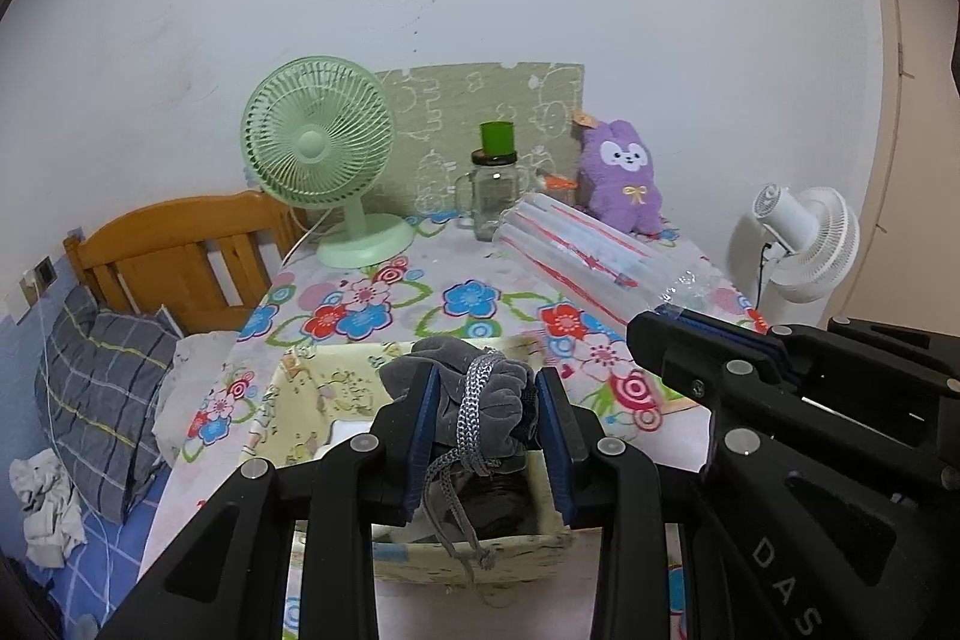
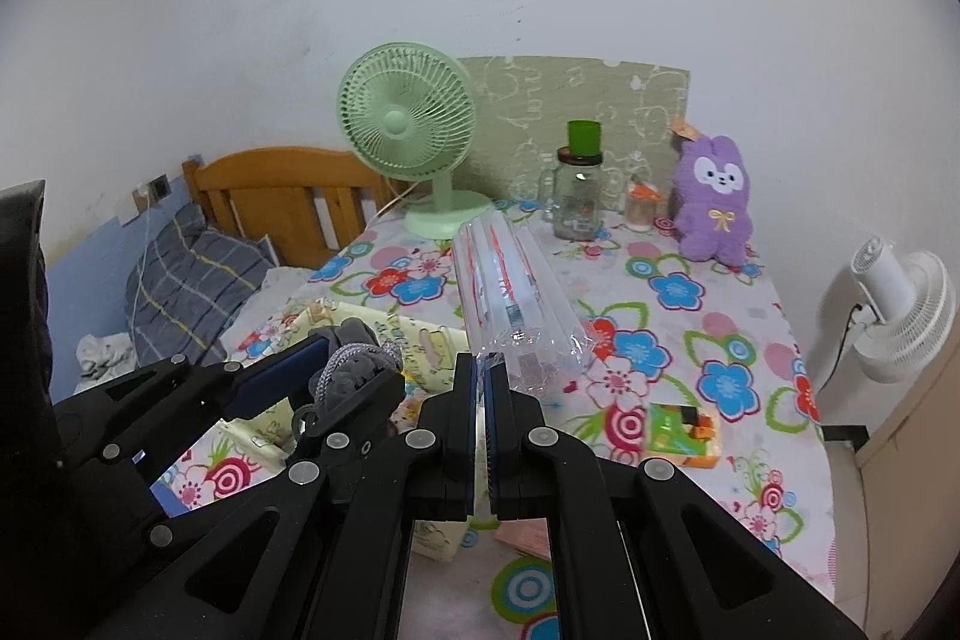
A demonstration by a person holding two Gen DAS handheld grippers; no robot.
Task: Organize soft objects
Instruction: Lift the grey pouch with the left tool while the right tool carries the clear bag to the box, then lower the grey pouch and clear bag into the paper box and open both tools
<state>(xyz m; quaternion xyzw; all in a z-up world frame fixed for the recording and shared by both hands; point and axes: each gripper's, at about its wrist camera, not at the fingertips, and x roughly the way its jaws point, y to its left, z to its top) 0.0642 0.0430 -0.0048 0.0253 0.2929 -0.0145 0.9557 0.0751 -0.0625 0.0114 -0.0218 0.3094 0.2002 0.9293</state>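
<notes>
"DAS" is all that reads, on the right gripper (image 2: 480, 388), whose fingers pinch the end of a clear plastic pack (image 2: 510, 292) jutting toward 12 o'clock. The left gripper (image 1: 489, 418) clamps a grey drawstring pouch (image 1: 474, 400) above a yellow fabric box (image 1: 312, 400), contents unclear. At 1 o'clock, a purple plush (image 1: 621, 175) beside a glass jar (image 1: 495, 196).
</notes>
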